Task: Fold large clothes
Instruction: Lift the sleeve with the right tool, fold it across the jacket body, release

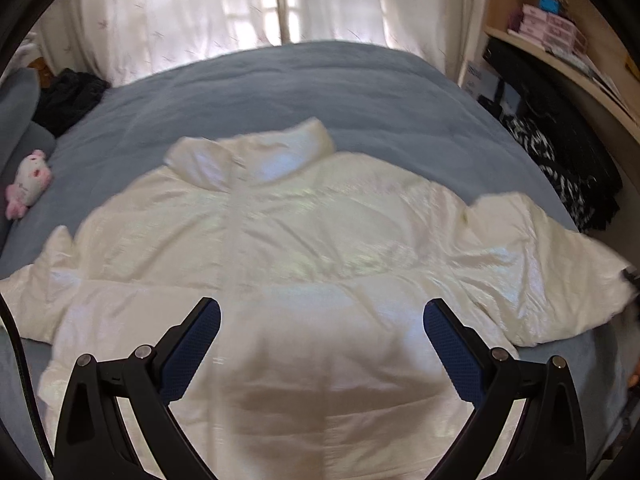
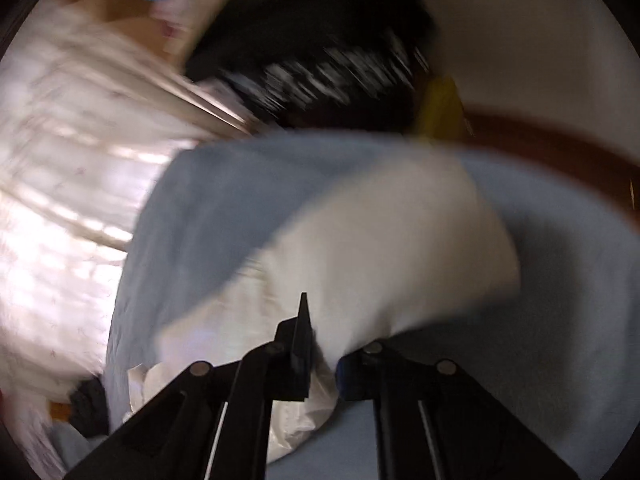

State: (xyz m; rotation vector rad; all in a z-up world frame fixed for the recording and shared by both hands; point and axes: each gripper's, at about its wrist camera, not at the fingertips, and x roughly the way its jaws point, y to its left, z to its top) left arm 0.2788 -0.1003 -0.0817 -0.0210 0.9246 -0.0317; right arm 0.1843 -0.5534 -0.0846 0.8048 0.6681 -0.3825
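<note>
a glossy, crinkled white padded jacket (image 1: 320, 248) lies on the bed's (image 1: 260, 92) matt blue cloth; sheer curtains (image 1: 192, 4) behind; a plush toy (image 1: 30, 184) far left.

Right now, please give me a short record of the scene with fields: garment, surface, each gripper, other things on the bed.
garment: white puffy jacket, spread front up, collar toward the curtains, sleeves out to both sides
surface: bed with blue cover
left gripper: open above the lower part of the jacket, nothing between its fingers
right gripper: shut on the jacket fabric at a sleeve; view blurred
other things: pink and white plush toy and dark clothes at the left edge of the bed
</note>
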